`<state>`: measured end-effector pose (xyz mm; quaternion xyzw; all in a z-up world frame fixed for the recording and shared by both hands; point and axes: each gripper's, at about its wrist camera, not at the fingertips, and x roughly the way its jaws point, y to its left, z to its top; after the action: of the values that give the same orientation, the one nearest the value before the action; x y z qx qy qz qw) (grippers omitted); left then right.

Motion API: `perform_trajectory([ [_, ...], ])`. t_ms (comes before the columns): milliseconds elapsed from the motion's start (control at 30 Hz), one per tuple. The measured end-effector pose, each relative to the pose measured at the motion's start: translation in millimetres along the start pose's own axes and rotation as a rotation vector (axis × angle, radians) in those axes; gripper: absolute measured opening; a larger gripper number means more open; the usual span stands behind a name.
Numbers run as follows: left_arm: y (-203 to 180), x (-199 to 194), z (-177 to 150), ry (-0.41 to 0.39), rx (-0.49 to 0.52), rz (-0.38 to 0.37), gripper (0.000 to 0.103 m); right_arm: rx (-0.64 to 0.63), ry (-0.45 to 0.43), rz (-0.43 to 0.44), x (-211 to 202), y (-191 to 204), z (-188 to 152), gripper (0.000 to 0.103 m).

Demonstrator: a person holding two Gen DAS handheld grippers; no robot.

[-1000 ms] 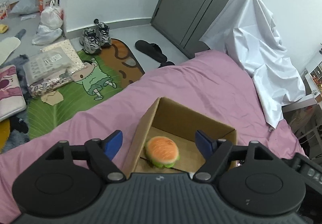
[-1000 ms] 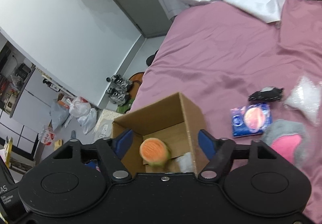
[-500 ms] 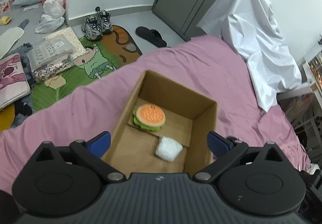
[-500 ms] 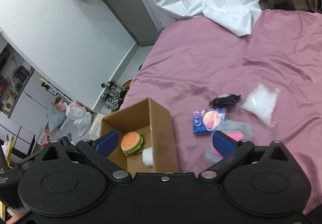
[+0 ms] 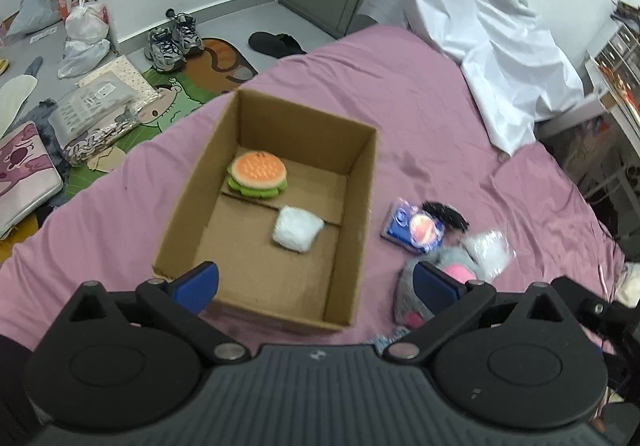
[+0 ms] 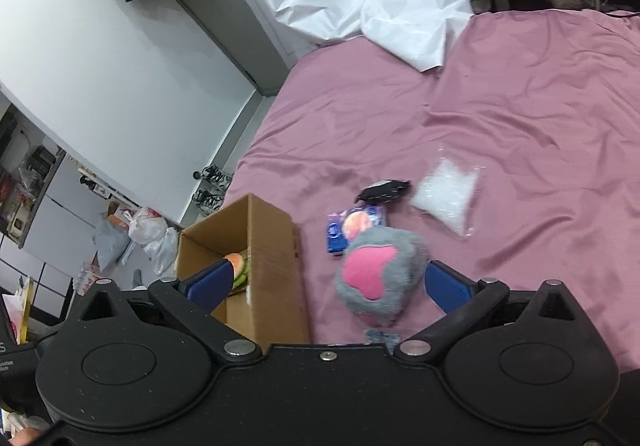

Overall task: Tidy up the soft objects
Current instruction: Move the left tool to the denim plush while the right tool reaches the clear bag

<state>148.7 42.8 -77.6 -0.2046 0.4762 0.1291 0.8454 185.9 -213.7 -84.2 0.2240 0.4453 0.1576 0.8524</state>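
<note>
Both tools, left tool (image 5: 316,282) and right tool (image 6: 328,284), gape empty; the burger toy (image 5: 257,174) is boxed (image 5: 362,230), so the grey paw plush (image 6: 376,274) looks next, needing a wide, gentle pinch.

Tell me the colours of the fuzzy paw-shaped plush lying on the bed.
Grey fur with a pink pad; the paw plush shows best in the right wrist view.

Burger toy (image 5: 257,174) in box (image 5: 362,205); paw plush (image 6: 376,274) beside box.

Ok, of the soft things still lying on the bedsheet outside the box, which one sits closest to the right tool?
The grey plush paw with the pink pad. It lies between the open right tool's fingers, while the blue packet, black item and clear bag lie farther off.
</note>
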Motion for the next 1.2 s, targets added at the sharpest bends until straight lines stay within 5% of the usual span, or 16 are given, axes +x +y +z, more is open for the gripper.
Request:
perform_trajectory([
  [800,-54.1,17.2,-51.9,0.023,-0.002,0.039,0.101,0.113,-0.038,0.049,-8.2,-80.6,1.9,0.103],
  [1200,-58.7,46.9,-69.8,0.08,-0.072,0.072,0.1,0.161,0.011,0.084,7.6,-93.2,0.8,0.103],
])
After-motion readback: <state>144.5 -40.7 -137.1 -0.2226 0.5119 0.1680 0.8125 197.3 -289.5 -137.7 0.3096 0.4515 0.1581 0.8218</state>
